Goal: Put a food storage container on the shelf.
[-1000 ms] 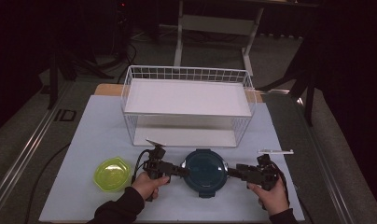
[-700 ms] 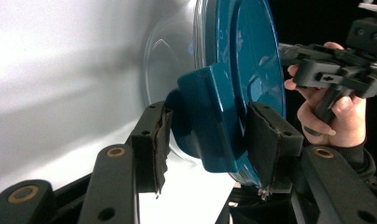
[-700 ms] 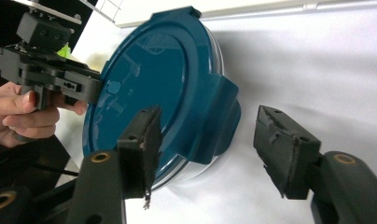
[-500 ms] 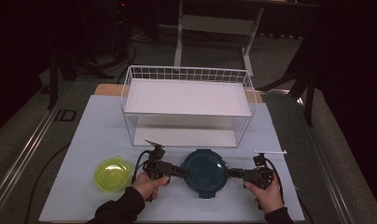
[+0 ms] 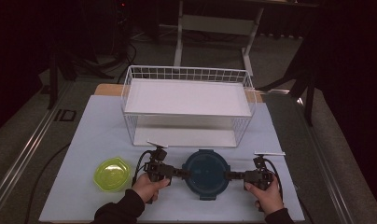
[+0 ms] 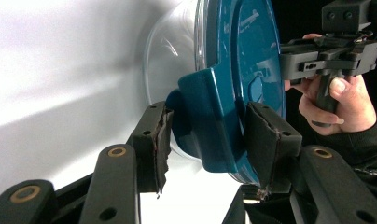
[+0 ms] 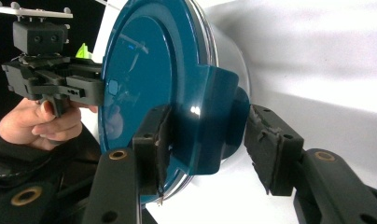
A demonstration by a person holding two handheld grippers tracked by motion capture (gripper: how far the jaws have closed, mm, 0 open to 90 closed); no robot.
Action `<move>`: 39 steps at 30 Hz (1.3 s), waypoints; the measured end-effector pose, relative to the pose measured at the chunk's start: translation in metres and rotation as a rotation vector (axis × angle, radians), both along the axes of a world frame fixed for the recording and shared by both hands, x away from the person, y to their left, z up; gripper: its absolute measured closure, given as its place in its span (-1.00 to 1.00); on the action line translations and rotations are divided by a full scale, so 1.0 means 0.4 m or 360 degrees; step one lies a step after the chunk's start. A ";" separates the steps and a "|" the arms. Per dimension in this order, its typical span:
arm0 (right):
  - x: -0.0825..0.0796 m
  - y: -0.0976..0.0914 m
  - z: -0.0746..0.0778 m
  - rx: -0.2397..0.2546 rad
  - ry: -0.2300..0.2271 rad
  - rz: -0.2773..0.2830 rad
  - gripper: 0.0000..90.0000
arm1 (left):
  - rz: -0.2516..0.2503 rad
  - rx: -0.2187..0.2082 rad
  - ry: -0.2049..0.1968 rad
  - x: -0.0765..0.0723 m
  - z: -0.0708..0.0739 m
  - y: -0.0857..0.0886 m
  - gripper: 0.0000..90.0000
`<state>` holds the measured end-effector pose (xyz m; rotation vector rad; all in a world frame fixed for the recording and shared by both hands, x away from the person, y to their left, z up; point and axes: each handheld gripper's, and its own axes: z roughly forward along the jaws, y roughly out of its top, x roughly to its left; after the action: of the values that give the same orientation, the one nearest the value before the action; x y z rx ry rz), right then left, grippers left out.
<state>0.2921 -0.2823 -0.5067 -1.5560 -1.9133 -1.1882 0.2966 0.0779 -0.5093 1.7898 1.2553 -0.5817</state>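
Now two hand-held grippers flank a round tub (image 5: pixel 206 173) with a dark teal lid (image 6: pixel 252 60) on a white table (image 5: pixel 93 135), just in front of a white wire rack (image 5: pixel 188 103).

On the tub's left, the left gripper (image 5: pixel 183 172) has its jaws set around a lid clasp (image 6: pixel 210 121). In the left gripper view the jaws stand at a middling width: one pad lies against the clasp's lid-side face, while the other sits at its far side, and contact there cannot be told for certain. The tub's clear wall (image 6: pixel 170 51) shows behind the lid.

On the tub's right, the right gripper (image 5: pixel 229 176) straddles the opposite clasp (image 7: pixel 210 116). Its jaws have just been closing with the clasp between them; in the right gripper view one pad meets the clasp on the lid side and the other stands a little off it, so no clamp is made.

Each gripper view also shows the other hand (image 6: pixel 336 105) and its gripper beyond the lid.

Left of the tub, well apart from it, a yellow-green bowl (image 5: pixel 113 173) sits on the table. The person's dark sleeves (image 5: pixel 119 212) enter from the table's near edge, behind the tub.
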 end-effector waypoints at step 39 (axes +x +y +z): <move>-0.011 0.038 0.139 0.0003 -0.0176 0.0048 0.22 | 0.0153 0.0059 -0.0194 -0.048 0.162 0.027 0.15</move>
<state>0.2877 -0.2671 -0.4509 -1.4834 -1.9967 -1.2873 0.2773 0.0888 -0.4445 1.7570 1.2678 -0.3919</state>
